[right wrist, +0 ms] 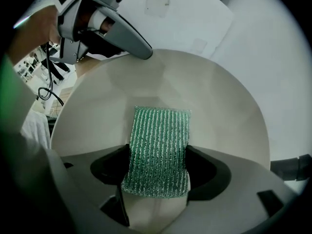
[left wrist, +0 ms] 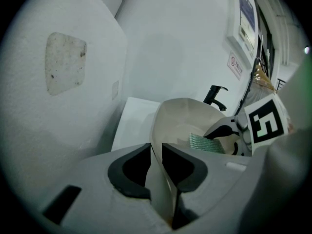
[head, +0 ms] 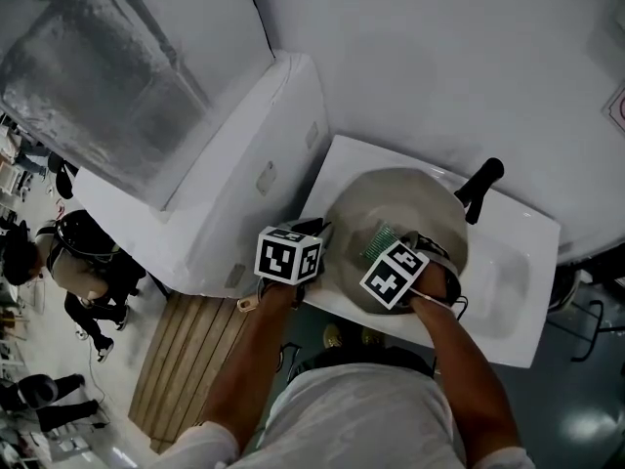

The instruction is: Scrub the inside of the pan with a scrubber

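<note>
Inside the pan [right wrist: 219, 121], green scrubber [right wrist: 158, 150]

Left hand-held gripper [left wrist: 156, 152] clamps pan rim [left wrist: 154, 129] — right hand-held gripper [right wrist: 158, 167], angled down, pinches scrubber [right wrist: 161, 140].

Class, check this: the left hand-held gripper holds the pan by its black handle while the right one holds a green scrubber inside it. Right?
No. The left hand-held gripper is clamped on the rim of the pan, not its black handle, which juts out untouched; the left gripper view shows this. The rest stands.
</note>
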`<move>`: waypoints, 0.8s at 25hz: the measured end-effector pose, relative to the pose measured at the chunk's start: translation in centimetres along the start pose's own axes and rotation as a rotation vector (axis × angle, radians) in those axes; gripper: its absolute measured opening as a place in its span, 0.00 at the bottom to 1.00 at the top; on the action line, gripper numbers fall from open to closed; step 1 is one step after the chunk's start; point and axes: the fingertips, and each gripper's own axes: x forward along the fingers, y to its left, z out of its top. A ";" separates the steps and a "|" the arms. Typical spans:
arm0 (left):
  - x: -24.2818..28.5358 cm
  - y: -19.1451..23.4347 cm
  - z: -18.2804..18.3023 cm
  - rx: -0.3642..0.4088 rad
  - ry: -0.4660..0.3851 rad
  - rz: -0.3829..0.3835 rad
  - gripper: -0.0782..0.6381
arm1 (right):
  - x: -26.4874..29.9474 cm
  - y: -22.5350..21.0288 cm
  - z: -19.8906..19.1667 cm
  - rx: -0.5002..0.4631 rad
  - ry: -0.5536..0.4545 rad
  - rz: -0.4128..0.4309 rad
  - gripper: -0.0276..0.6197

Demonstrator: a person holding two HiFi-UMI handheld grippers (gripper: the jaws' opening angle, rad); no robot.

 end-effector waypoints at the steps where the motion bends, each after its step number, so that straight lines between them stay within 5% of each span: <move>1: 0.0 0.0 0.0 0.001 0.000 0.000 0.22 | -0.1 -0.4 -0.4 -0.002 0.011 -0.009 0.59; 9: -0.2 0.0 0.1 0.008 -0.008 0.012 0.23 | -1.7 -1.6 -2.5 -0.020 0.037 -0.038 0.59; 20: -4.2 -0.9 3.2 0.040 -0.159 0.049 0.33 | -8.5 -3.1 0.5 0.242 -0.363 0.034 0.59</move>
